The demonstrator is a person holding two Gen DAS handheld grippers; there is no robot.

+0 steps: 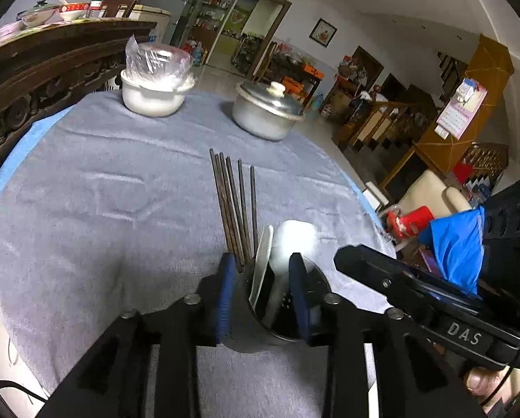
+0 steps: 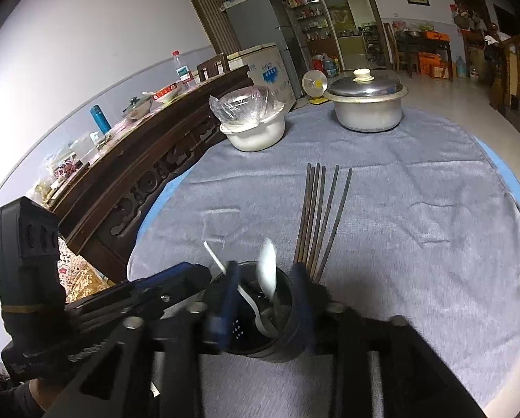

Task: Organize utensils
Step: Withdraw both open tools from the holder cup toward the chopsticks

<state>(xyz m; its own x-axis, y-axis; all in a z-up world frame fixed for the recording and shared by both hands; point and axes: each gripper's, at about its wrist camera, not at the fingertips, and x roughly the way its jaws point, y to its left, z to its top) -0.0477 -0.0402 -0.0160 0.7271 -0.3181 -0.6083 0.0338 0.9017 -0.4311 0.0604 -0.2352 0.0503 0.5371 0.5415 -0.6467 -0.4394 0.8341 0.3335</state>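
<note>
Around the dark utensil holder (image 1: pixel 277 310) both the left gripper (image 1: pixel 263 278) and the right gripper (image 2: pixel 267 278) stand partly open, holding nothing; chopsticks (image 1: pixel 235 205) and the white spoon (image 2: pixel 268 268) seem stowed, so withdrawing probably comes next.

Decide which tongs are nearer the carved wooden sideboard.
Left. The left tongs reach the utensil holder from the sideboard side; the right tongs reach it from the open room side.

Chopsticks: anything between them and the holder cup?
Nothing visible. The chopsticks lie on the grey cloth just beyond the utensil holder, their near ends at its rim. The holder holds white spoons, with room left. The pots stand far back, off the path.
</note>
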